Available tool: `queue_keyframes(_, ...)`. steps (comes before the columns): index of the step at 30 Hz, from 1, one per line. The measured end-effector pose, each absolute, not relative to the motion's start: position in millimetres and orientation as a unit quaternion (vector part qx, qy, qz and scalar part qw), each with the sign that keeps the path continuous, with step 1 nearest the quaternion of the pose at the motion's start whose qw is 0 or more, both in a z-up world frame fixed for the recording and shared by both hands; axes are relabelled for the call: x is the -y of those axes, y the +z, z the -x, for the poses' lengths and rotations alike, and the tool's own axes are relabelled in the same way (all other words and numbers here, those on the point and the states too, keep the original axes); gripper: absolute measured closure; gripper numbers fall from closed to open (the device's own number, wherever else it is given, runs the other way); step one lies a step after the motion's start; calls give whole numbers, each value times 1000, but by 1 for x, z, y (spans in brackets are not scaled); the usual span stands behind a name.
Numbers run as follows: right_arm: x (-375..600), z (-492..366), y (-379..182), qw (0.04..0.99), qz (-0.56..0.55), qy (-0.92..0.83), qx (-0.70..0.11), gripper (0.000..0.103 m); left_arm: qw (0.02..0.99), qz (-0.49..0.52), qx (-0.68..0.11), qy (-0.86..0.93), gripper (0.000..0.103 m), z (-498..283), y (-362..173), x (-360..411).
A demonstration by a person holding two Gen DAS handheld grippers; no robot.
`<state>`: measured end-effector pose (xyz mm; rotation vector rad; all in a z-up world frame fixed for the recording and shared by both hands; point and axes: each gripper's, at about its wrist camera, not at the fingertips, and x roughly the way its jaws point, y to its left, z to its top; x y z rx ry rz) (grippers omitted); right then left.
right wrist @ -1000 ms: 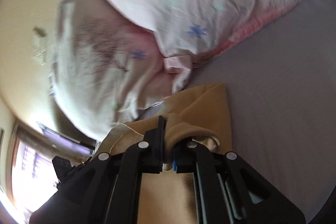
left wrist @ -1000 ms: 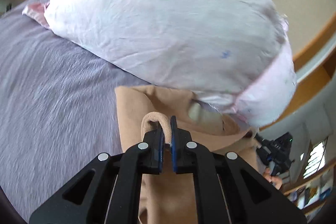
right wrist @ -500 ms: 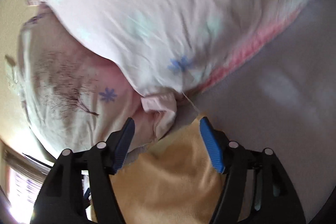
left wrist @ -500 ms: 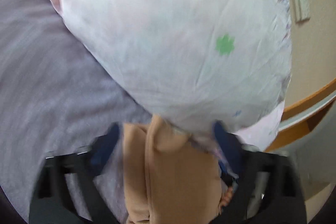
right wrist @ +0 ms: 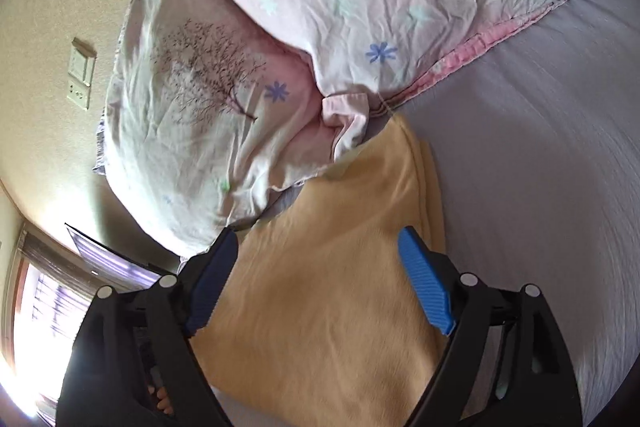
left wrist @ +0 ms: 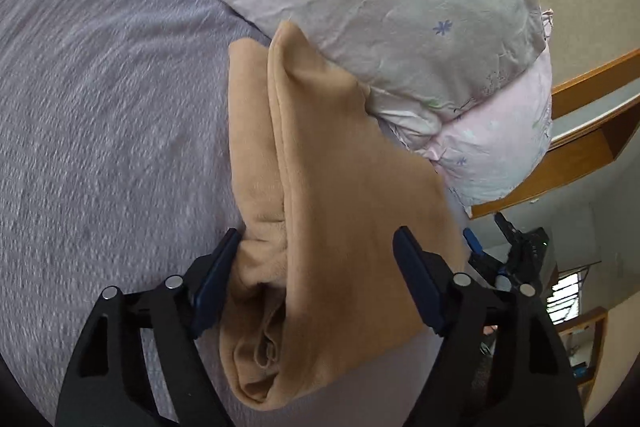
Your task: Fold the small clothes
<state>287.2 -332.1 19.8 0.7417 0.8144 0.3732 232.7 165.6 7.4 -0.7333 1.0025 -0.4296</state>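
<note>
A tan fleece garment (left wrist: 320, 211) lies folded on the grey-purple bed sheet (left wrist: 100, 115), its far end against the pillows. It also shows in the right wrist view (right wrist: 328, 299). My left gripper (left wrist: 316, 263) is open and empty, its blue-padded fingers spread over the garment's near part. My right gripper (right wrist: 316, 267) is open and empty too, held above the same garment from the other side. The right gripper's fingertip (left wrist: 472, 241) shows past the cloth's right edge in the left wrist view.
Two pale floral pillows (left wrist: 380, 7) lie at the head of the bed, also seen in the right wrist view (right wrist: 320, 7). A wooden shelf (left wrist: 580, 131) and beige wall stand beyond them. A wall switch plate (right wrist: 82, 75) and a bright window (right wrist: 44, 311) are at left.
Both grippers were shut on the tan garment a second ago. They have let it go, opened wide and drawn back. The garment now lies flat and folded on the sheet.
</note>
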Motion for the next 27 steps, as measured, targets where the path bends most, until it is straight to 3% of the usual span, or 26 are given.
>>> queue_keyframes(1, 334, -285, 21, 836, -348, 179, -384, 19, 787, 355, -468, -191, 42, -234, 4, -166)
queue_keyframes(2, 333, -284, 22, 837, -346, 183, -383, 19, 772, 381, -475, -182, 64, -235, -5, -168)
queue_keyframes(3, 331, -280, 23, 836, -345, 187, -383, 19, 758, 406, -477, -181, 77, -245, -8, -173)
queue_keyframes(6, 328, -276, 26, 834, -344, 197, -385, 19, 745, 435, -469, -188, 81, -245, -7, -181)
queue_keyframes(13, 347, -254, 40, 845, -352, 200, -349, 18, 783, 379, -432, -238, 82, -256, 71, -127)
queue_keyframes(17, 365, -244, 41, 851, -361, 182, -336, 18, 784, 316, -427, -321, 82, -274, 109, -23)
queue_keyframes(20, 381, -240, 36, 852, -367, 157, -339, 18, 762, 268, -454, -375, 81, -282, 100, 65)
queue_keyframes(23, 397, -237, 29, 847, -376, 139, -350, 18, 709, 248, -506, -423, 71, -289, 73, 123)
queue_keyframes(26, 405, -233, 28, 843, -372, 142, -361, 18, 646, 305, -510, -479, 71, -284, 59, 123)
queue_keyframes(27, 406, -232, 29, 843, -366, 149, -366, 18, 648, 312, -494, -488, 65, -279, 65, 109)
